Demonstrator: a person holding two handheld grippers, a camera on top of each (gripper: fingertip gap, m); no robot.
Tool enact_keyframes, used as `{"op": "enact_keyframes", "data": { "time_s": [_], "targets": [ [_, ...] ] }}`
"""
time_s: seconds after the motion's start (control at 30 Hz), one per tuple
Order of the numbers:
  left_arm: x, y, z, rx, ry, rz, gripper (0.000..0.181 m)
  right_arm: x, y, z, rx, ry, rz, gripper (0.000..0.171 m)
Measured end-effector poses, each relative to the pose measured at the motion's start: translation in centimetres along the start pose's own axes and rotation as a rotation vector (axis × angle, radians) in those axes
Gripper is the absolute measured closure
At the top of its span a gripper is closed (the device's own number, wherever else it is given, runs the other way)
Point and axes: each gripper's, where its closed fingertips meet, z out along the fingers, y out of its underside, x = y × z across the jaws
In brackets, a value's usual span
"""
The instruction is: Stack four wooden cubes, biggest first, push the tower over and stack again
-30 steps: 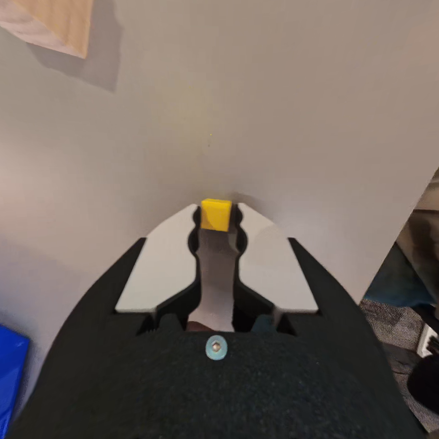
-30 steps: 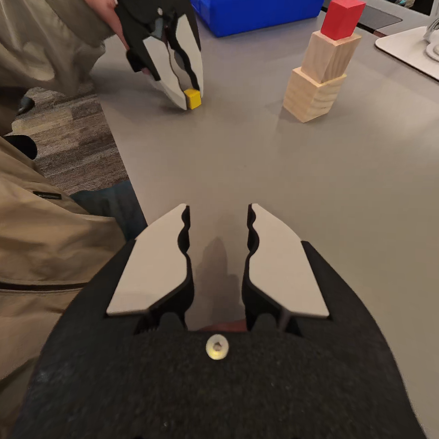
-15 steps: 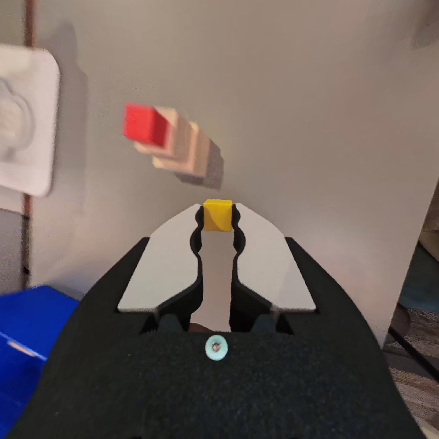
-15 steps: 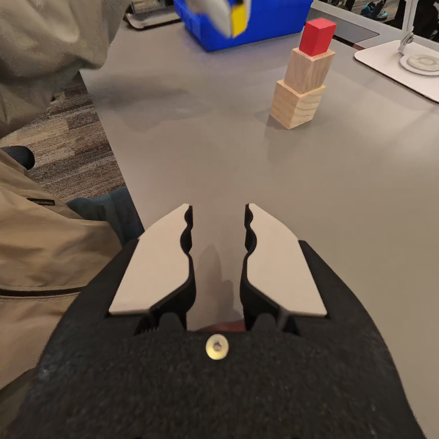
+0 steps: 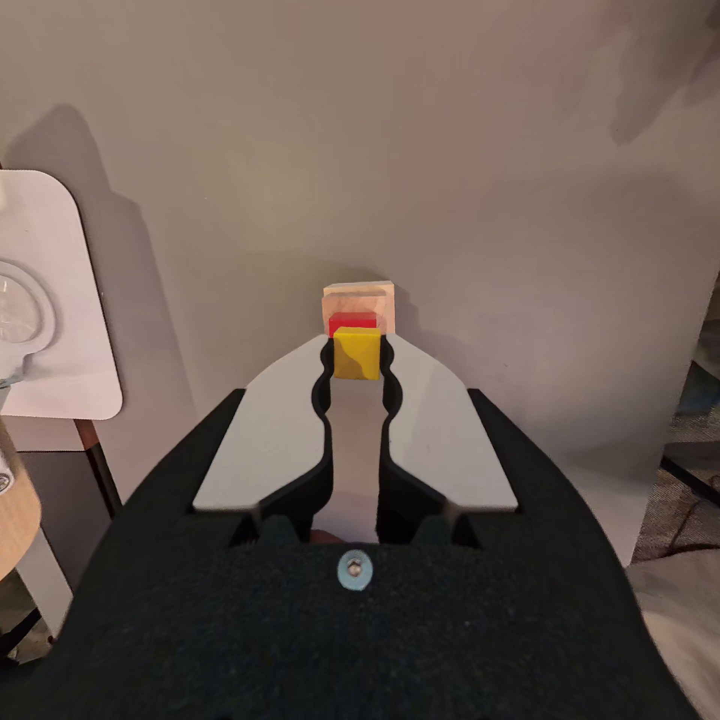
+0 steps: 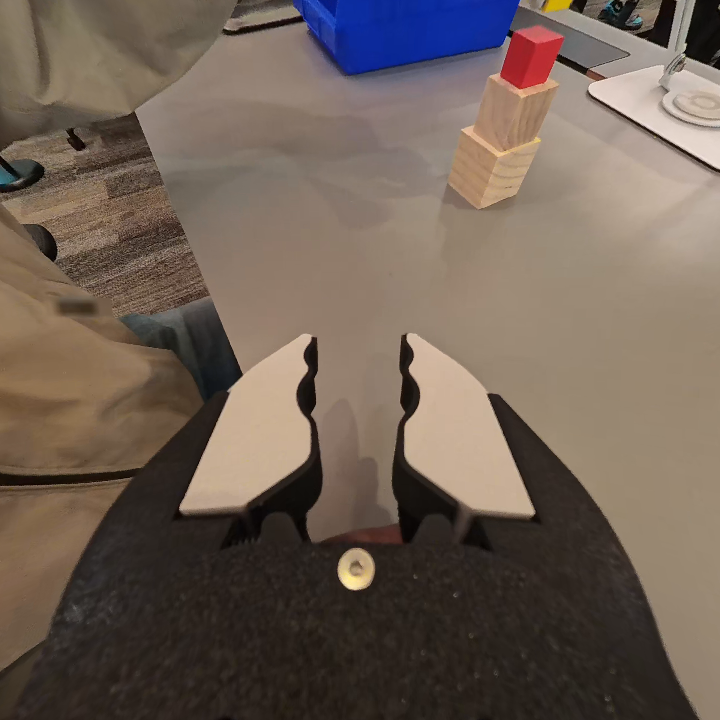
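Left wrist view: looking down on grey bench [image 5: 428, 156], white pad [image 5: 58, 311] with a clear round piece at left edge, carpet at right. Left tongs [image 5: 356, 350] pinched narrow on small yellow cube [image 5: 356, 352] at the tips, held above the tower: red cube [image 5: 352, 322] just beyond the yellow one, medium wooden cube [image 5: 350, 306] and large wooden cube [image 5: 389, 290] under it, mostly hidden; contact between yellow and red cannot be told. Right wrist view: right tongs [image 6: 358, 343] parted moderately, nothing between them, low over bare bench [image 6: 350, 253]. Tower well apart, ahead-right: red cube [image 6: 532, 58] on medium wooden cube [image 6: 514, 113] on large wooden cube [image 6: 493, 171], layers twisted slightly. Blue bin [image 6: 409, 31] behind, white pad [image 6: 643, 105] far right, tan jacket sleeve [image 6: 78, 389] at left.
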Motion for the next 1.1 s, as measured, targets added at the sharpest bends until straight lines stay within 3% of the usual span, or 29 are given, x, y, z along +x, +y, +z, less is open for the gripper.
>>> {"op": "enact_keyframes", "data": {
  "time_s": [0.47,0.6,0.73,0.83,0.93,1.1],
  "targets": [
    [-0.7,0.6,1.2,-0.014,0.007,-0.035,0.159,-0.6,0.3,0.3,-0.019,-0.03,-0.006,0.131],
    [-0.3,0.9,1.2,-0.008,0.027,-0.065,0.136,-0.5,0.5,0.3,-0.016,-0.041,0.012,0.132],
    [1.4,-0.2,-1.1,0.157,0.013,-0.084,0.131,0.1,0.4,0.3,-0.003,-0.015,0.027,0.132],
    [3.4,-1.0,-4.1,0.405,-0.157,-0.123,0.13,0.7,0.1,-0.1,0.021,0.015,0.035,0.132],
    [5.3,0.9,-5.4,0.588,-0.44,-0.303,0.123,1.8,-0.3,-0.3,0.046,0.078,0.042,0.13],
    [10.9,7.5,-2.5,0.647,-0.774,-0.75,0.112,3.2,-0.7,-0.1,0.087,0.175,0.061,0.118]
  ]
}}
